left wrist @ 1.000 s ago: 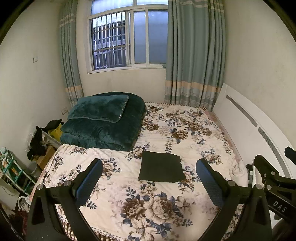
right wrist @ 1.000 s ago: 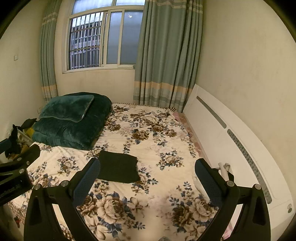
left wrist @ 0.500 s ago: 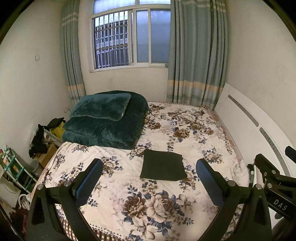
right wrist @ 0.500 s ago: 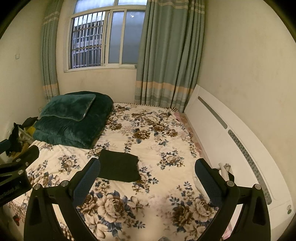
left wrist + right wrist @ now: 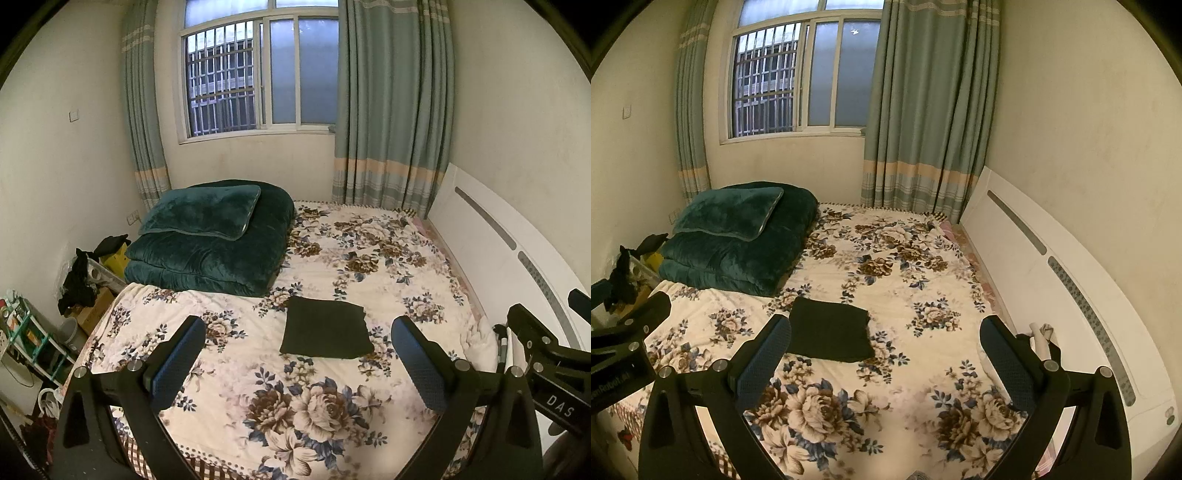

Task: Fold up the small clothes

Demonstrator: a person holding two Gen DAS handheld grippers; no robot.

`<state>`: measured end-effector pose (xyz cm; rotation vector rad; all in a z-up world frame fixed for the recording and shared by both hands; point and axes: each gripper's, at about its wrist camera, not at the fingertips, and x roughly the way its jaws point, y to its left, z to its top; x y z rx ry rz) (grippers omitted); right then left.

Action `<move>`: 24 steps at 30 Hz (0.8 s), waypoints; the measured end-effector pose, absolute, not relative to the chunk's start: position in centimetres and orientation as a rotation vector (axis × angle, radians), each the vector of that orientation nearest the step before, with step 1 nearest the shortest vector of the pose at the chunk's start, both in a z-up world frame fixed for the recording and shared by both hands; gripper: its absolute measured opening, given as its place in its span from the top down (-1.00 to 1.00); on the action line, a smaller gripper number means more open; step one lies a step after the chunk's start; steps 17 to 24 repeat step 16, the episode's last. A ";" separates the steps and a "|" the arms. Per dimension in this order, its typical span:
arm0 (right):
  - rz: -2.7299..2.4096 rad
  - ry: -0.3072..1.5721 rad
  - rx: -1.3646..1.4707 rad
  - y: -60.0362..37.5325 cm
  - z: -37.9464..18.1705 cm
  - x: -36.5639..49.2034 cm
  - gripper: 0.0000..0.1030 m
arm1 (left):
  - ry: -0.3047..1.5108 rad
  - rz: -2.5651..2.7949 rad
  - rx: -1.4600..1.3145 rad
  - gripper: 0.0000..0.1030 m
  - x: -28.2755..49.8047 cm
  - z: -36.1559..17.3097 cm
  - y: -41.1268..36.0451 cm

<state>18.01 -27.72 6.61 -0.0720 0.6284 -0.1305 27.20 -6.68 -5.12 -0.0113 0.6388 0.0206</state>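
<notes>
A small dark garment (image 5: pixel 325 328) lies folded into a flat rectangle on the floral bedspread (image 5: pixel 369 266); it also shows in the right wrist view (image 5: pixel 830 330). My left gripper (image 5: pixel 298 354) is open and empty, held above the near part of the bed, well short of the garment. My right gripper (image 5: pixel 885 354) is open and empty too, held to the right of the left one, with the garment ahead and to its left. The right gripper's body (image 5: pixel 546 365) shows at the right edge of the left wrist view.
A folded dark green quilt with a pillow (image 5: pixel 210 236) fills the bed's far left. A white headboard (image 5: pixel 1052 280) runs along the right side. Clutter, boxes and a shelf (image 5: pixel 33 332) stand on the floor at left. A window and curtains (image 5: pixel 391 103) are behind.
Both grippers have drawn back and risen slightly, so the bed and garment look a little farther away. The garment has not moved.
</notes>
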 end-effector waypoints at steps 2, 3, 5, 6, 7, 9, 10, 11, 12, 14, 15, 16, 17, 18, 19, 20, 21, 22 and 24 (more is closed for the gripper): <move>-0.130 0.627 -0.069 -27.8 6.7 18.0 -1.00 | 0.638 0.021 -0.011 -0.99 27.1 -5.1 -6.8; -0.127 0.628 -0.074 -27.8 6.6 18.2 -1.00 | 0.639 0.021 -0.009 -0.99 27.2 -5.1 -6.7; -0.127 0.630 -0.070 -27.8 6.6 18.1 -1.00 | 0.640 0.021 -0.010 -0.99 27.2 -5.1 -6.7; -0.126 0.632 -0.072 -27.7 6.6 18.1 -1.00 | 0.640 0.023 -0.011 -0.99 27.2 -5.1 -6.7; -0.122 0.636 -0.072 -27.7 6.6 18.1 -1.00 | 0.642 0.022 -0.011 -0.99 27.2 -5.2 -6.7; -0.110 0.640 -0.075 -27.3 6.6 18.1 -1.00 | 0.652 0.018 -0.013 -0.99 27.2 -5.4 -6.6; -0.106 0.645 -0.076 -27.1 6.6 18.1 -1.00 | 0.655 0.017 -0.013 -0.99 27.2 -5.5 -6.5; -0.101 0.651 -0.077 -27.0 6.5 18.1 -1.00 | 0.658 0.018 -0.012 -0.99 27.1 -5.6 -6.4; -0.095 0.655 -0.077 -26.9 6.5 18.2 -1.00 | 0.660 0.019 -0.010 -0.99 27.1 -5.7 -6.3; -0.088 0.664 -0.077 -26.7 6.3 18.3 -1.00 | 0.656 0.031 -0.005 -0.99 26.9 -5.7 -6.2; -0.085 0.667 -0.076 -26.7 6.1 18.5 -1.00 | 0.652 0.031 -0.002 -0.99 26.9 -5.7 -6.0; -0.083 0.671 -0.075 -26.8 6.0 18.5 -1.00 | 0.652 0.030 -0.003 -0.99 26.8 -5.7 -6.0; -0.083 0.671 -0.075 -26.8 6.0 18.5 -1.00 | 0.652 0.030 -0.003 -0.99 26.8 -5.7 -6.0; -0.083 0.671 -0.075 -26.8 6.0 18.5 -1.00 | 0.652 0.030 -0.003 -0.99 26.8 -5.7 -6.0; -0.083 0.671 -0.075 -26.8 6.0 18.5 -1.00 | 0.652 0.030 -0.003 -0.99 26.8 -5.7 -6.0; -0.083 0.671 -0.075 -26.8 6.0 18.5 -1.00 | 0.652 0.030 -0.003 -0.99 26.8 -5.7 -6.0; -0.083 0.671 -0.075 -26.8 6.0 18.5 -1.00 | 0.652 0.030 -0.003 -0.99 26.8 -5.7 -6.0; -0.083 0.671 -0.075 -26.8 6.0 18.5 -1.00 | 0.652 0.030 -0.003 -0.99 26.8 -5.7 -6.0; -0.083 0.671 -0.075 -26.8 6.0 18.5 -1.00 | 0.652 0.030 -0.003 -0.99 26.8 -5.7 -6.0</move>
